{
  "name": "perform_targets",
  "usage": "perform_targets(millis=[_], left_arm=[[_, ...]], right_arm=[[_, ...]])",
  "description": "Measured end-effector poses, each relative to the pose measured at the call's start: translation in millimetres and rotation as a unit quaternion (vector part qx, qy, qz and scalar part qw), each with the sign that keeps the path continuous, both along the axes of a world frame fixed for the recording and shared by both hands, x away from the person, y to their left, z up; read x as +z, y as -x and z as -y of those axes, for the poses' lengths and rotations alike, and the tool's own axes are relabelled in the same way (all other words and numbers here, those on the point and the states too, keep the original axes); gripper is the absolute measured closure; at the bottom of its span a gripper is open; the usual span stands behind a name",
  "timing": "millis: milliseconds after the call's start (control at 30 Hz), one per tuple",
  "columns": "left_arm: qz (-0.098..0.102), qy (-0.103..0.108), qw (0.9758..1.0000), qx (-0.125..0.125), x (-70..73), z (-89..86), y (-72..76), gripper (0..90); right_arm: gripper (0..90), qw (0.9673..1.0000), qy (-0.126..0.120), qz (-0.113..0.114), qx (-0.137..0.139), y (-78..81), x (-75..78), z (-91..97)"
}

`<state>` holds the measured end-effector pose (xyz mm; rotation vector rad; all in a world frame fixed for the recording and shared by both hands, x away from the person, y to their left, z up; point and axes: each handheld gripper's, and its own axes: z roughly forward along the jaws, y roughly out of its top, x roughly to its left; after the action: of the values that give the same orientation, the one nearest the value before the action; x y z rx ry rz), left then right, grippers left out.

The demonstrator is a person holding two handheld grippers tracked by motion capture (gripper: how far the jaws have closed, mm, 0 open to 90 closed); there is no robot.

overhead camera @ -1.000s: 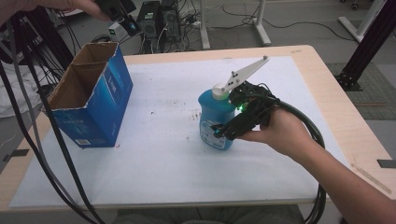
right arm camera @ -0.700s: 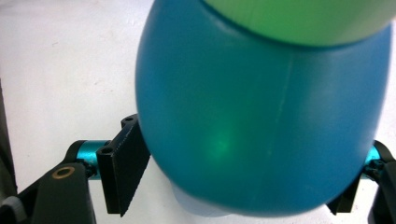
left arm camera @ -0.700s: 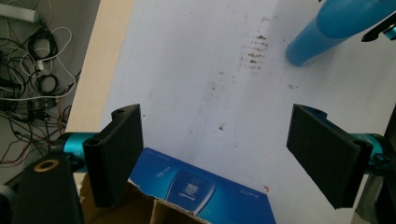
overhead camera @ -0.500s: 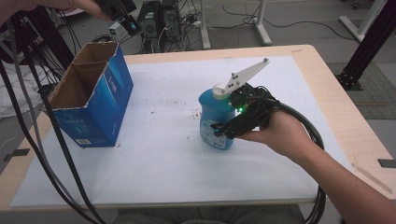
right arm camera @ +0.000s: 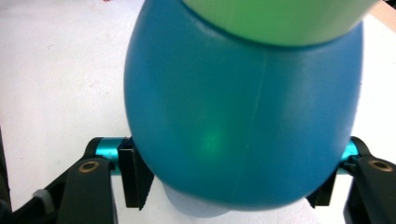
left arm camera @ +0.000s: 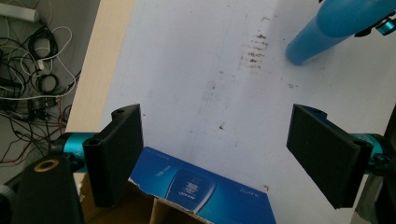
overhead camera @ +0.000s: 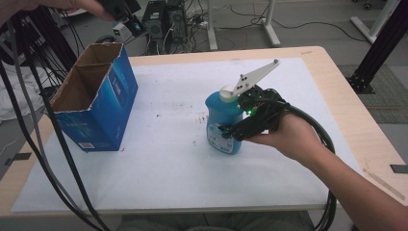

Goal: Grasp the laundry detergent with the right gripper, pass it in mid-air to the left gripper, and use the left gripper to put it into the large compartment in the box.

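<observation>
We read the counter (overhead camera: 159, 159) first: a white sheet covers it, with a blue cardboard box (overhead camera: 94, 108) standing open-topped at its far left and a blue bottle (overhead camera: 222, 126) upright near the middle, well apart from the box. The bottle's long axis runs straight up, its pale cap (overhead camera: 226, 92) on top.

The relation that matters is bottle to box: the box lies to the bottle's left and a little farther away, its open mouth facing up, so we judge that any carry goes leftward and must clear the box's rim.

The right gripper (overhead camera: 230, 133) comes at the bottle from the right, held roughly level by a hand (overhead camera: 288, 137) whose forearm enters from the near right corner. Its jaws have just been closing with the bottle between them. In the right gripper view its fingers (right arm camera: 135, 175) straddle the bottle's (right arm camera: 243, 112) lower body, one on each flank, and appear to pinch it.

The left gripper (left arm camera: 215, 154) hangs high above the box's (left arm camera: 205, 191) far side, looking down on the sheet. Its 2 fingers (left arm camera: 114, 154) stand spread wide with nothing between them. It is the nearer one to the box, yet far from the bottle (left arm camera: 327, 28).
</observation>
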<state>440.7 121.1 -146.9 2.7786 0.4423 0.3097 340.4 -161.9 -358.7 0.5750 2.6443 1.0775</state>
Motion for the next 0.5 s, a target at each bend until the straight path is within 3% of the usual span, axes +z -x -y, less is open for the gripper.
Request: perform_targets(millis=[500], left_arm=[[0.0, -0.002, 1.0, 0.0, 0.1, -0.4, 0.2, 18.8]], right_arm=[[36.5, 1.0, -0.001, 0.004, 0.004, 0.3, -0.4, 0.0]])
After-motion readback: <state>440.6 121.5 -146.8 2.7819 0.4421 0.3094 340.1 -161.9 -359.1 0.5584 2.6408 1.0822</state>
